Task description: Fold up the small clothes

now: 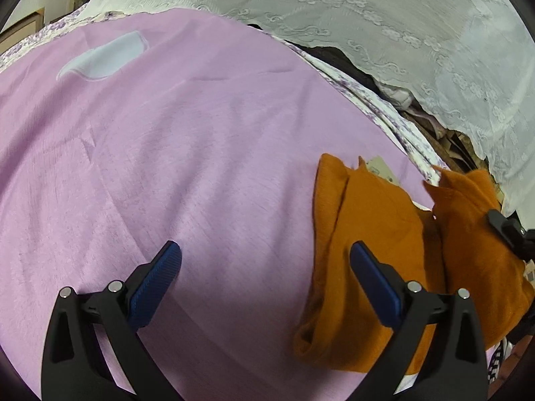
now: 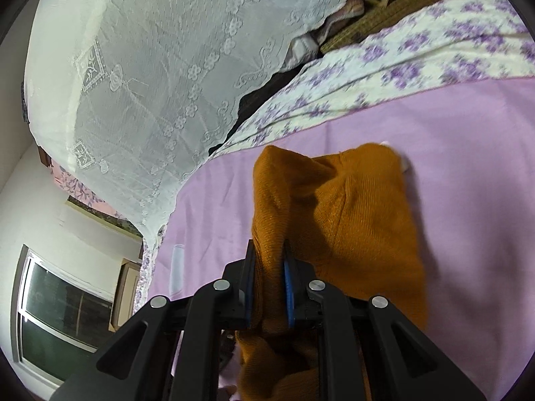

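- Pink sheet [image 1: 167, 167] fills the frame; lace curtain [image 1: 367, 16] hangs upper right.
- Your right gripper [image 2: 269, 287] clamps the orange garment [image 2: 334, 207]; keep it taut.
- Bring your wide-open, empty left gripper [image 1: 265, 280] onto the lower-right edge.

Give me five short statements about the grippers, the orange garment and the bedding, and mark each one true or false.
1. The right gripper has its jaws shut on the orange garment. True.
2. The left gripper is also clamped on the garment. False: its jaws are wide apart, with only the pink sheet between them.
3. The garment lies on a pink sheet. True.
4. A white lace cloth hangs beyond the bed. True.
5. The garment is blue. False: it is orange; only the jaw pads are blue.
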The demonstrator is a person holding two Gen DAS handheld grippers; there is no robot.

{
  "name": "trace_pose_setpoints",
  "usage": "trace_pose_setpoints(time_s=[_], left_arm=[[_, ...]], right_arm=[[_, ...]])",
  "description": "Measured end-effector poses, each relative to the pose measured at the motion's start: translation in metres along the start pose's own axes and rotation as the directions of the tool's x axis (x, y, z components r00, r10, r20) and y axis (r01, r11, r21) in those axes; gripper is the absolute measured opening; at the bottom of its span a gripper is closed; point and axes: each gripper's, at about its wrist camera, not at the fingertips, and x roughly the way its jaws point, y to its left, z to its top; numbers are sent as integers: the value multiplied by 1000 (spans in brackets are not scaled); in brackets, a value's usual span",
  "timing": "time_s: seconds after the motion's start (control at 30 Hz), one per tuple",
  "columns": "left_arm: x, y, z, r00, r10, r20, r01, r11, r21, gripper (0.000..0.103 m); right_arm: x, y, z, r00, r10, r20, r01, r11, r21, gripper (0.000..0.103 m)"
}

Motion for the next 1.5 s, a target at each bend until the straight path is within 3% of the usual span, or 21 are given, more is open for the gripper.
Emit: trace_pose_setpoints(time_s=[0.17,0.3,0.37,0.57,0.87,1.07,1.17,1.37,1.43,1.5], left_arm=[[3,-1,3,1000,24,6,-24,1000,17,99],[6,10,9,1000,30,8,-30,999,-25,99],[7,19,13,1000,6,1,-6,998,-65,99],[4,21,14,1000,9,17,-8,998,-68,98],[-6,34,23,999,1,51,5,993,-117,98],[-18,38,26,996,22,86,-11,992,-128,98],[-28,31,25,993,20,120,-9,996,-90,98],[-38,-4,12,987,28,161,-39,997,66,99],[-30,-14,6,985,83,149,-101,988,121,99],[-10,-18,4,974,199,106,-215,963,163,99]], right_arm=[[33,19,-11,999,24,-27,-24,1000,-1,15],[57,37,-23,998,41,-48,-43,999,-24,14],[70,41,-29,998,27,-64,-30,999,-33,14],[99,30,-40,992,-13,-125,9,999,-33,16],[81,39,-44,989,35,-142,-46,996,-77,33],[38,48,-49,999,-27,-43,15,965,-263,35],[15,47,-58,993,-105,47,115,919,-377,35],[-4,24,-69,980,-189,65,198,872,-447,34],[-3,13,-74,977,-207,47,205,865,-459,33],[4,9,-80,969,-244,43,232,834,-500,32]])
